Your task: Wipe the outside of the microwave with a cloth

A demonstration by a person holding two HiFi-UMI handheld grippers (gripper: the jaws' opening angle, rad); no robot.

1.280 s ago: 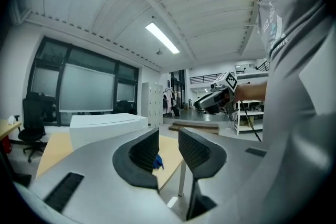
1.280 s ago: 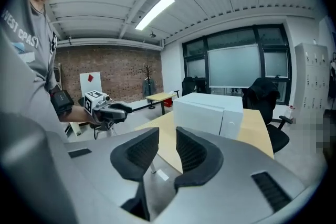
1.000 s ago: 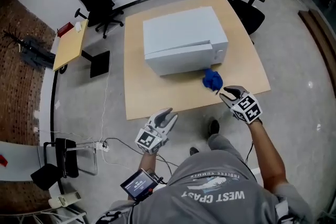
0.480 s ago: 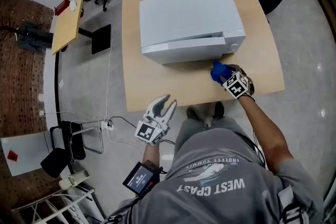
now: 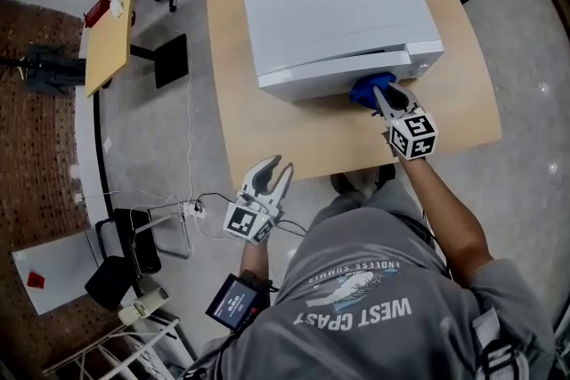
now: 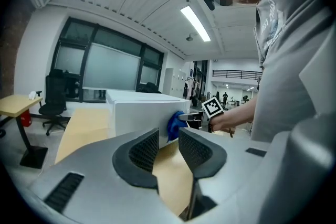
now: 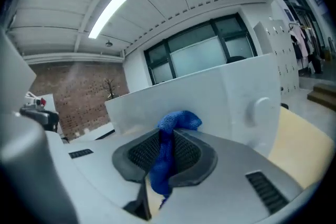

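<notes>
Table [image 5: 267,138], microwave [image 5: 329,9] lengthwise across, right claw [image 7: 167,150] just clenched on cloth [image 7: 180,120], left claw [image 6: 168,145] released

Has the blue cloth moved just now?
Yes. The blue cloth went from the table against the microwave's front, pinched in the right hand-held gripper, whose jaws just closed on it.

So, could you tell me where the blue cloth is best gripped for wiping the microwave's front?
Pinch the blue cloth at its bunched middle, coming straight at the microwave front. The right gripper has just been closing its jaws there: a soft wad of cloth sticks out past the tips to meet the panel, while the loose tail hangs below.
</notes>
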